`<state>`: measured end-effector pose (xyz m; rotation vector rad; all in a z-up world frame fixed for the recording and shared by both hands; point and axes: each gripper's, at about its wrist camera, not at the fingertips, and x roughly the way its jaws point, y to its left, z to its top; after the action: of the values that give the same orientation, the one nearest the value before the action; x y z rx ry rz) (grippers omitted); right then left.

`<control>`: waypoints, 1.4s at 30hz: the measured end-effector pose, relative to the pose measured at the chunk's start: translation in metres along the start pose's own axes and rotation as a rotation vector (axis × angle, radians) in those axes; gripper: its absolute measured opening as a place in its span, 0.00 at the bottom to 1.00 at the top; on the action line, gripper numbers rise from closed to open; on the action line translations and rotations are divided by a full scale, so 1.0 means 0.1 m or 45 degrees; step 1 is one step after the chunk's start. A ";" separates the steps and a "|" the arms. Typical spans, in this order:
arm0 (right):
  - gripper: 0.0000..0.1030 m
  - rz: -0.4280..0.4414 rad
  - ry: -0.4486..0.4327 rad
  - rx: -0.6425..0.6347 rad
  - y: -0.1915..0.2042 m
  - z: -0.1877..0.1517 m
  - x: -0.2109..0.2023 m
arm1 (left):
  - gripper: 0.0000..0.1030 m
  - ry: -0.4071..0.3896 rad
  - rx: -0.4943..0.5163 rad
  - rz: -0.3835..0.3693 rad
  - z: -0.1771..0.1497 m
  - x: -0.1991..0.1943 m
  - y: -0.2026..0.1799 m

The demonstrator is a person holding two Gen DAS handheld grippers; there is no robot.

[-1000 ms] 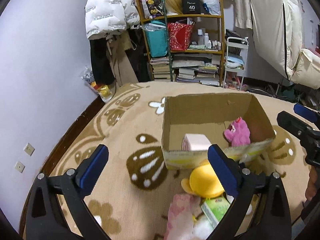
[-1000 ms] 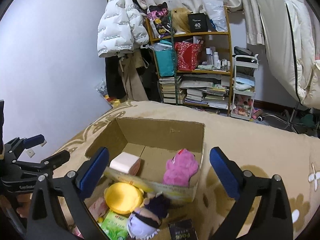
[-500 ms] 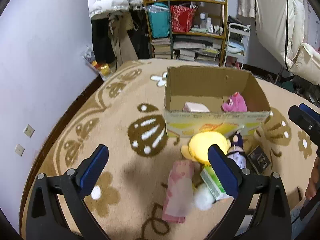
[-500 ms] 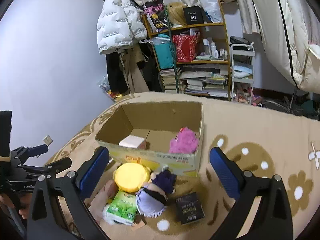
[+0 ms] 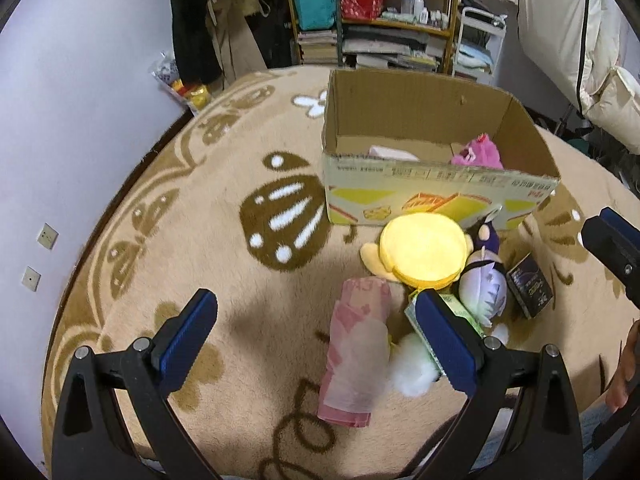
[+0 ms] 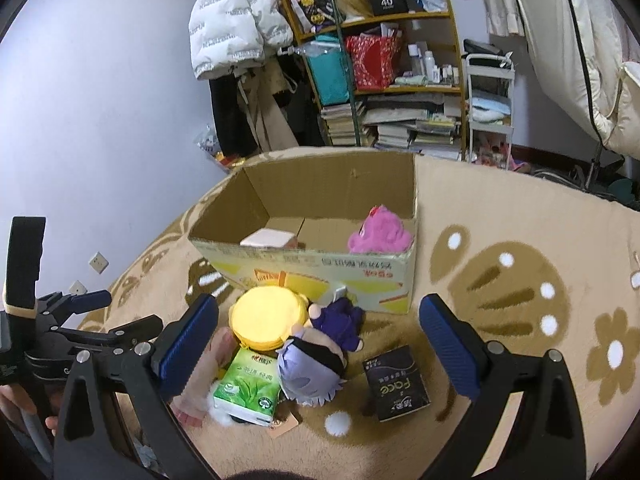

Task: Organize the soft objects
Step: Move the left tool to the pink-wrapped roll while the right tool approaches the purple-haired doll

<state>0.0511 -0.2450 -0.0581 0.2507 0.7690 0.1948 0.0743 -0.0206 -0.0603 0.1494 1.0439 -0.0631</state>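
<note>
An open cardboard box (image 5: 432, 196) (image 6: 320, 276) stands on the carpet and holds a pink plush (image 5: 478, 154) (image 6: 380, 232) and a pale pink tissue pack (image 6: 267, 239). In front of it lie a yellow plush (image 5: 424, 250) (image 6: 266, 318), a purple-haired doll (image 5: 482, 280) (image 6: 320, 356), a green tissue pack (image 6: 248, 390), a pink tissue pack (image 5: 358, 356) and a black tissue pack (image 5: 530, 292) (image 6: 396, 388). My left gripper (image 5: 316, 338) is open and empty above the pink pack. My right gripper (image 6: 318, 344) is open and empty above the doll.
A beige patterned carpet (image 5: 180, 248) covers the floor. A cluttered shelf (image 6: 400, 80) with books and bags, hanging coats (image 6: 236, 24) and a white trolley (image 6: 490, 108) stand along the back wall. A purple wall (image 5: 60, 80) lies to the left.
Both grippers have pulled back from the box toward the pile in front of it. The loose items now lie fuller in view. Both stay open and empty.
</note>
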 end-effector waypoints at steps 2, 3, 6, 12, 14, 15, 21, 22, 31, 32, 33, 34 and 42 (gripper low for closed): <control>1.00 0.001 0.021 0.002 0.00 -0.02 0.07 | 0.96 0.035 -0.009 -0.015 0.00 0.09 0.00; 1.00 0.004 0.030 0.005 0.00 -0.03 0.10 | 0.96 0.051 -0.011 -0.021 0.00 0.14 0.00; 1.00 0.008 0.060 0.013 0.00 -0.06 0.21 | 0.96 0.089 -0.003 -0.023 -0.01 0.26 -0.01; 1.00 0.010 0.117 0.016 0.02 -0.09 0.39 | 0.96 0.163 -0.001 -0.030 0.00 0.48 -0.04; 1.00 0.012 0.134 0.019 0.01 -0.11 0.45 | 0.96 0.186 -0.001 -0.034 -0.01 0.54 -0.05; 1.00 0.014 0.144 0.022 0.00 -0.11 0.48 | 0.96 0.199 0.002 -0.035 -0.01 0.58 -0.05; 1.00 0.014 0.195 0.030 0.00 -0.14 0.66 | 0.96 0.267 0.018 -0.038 -0.02 0.75 -0.09; 1.00 0.013 0.201 0.031 0.00 -0.15 0.68 | 0.96 0.278 0.018 -0.038 -0.02 0.79 -0.09; 1.00 0.020 0.283 0.023 0.03 -0.23 0.90 | 0.96 0.366 0.027 -0.031 -0.03 1.02 -0.13; 1.00 0.019 0.292 0.021 0.04 -0.24 0.92 | 0.96 0.373 0.026 -0.033 -0.04 1.04 -0.13; 1.00 0.019 0.301 0.020 0.05 -0.25 0.94 | 0.96 0.380 0.025 -0.035 -0.04 1.06 -0.13; 1.00 0.018 0.314 0.017 0.05 -0.26 0.97 | 0.96 0.385 0.025 -0.035 -0.05 1.08 -0.13; 1.00 0.037 0.383 0.033 0.05 -0.35 1.11 | 0.90 0.405 -0.012 -0.058 -0.04 1.18 -0.06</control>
<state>0.1042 -0.2059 -0.1539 0.2607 1.0670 0.2538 0.1291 -0.0238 -0.1653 0.1294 1.3652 -0.0770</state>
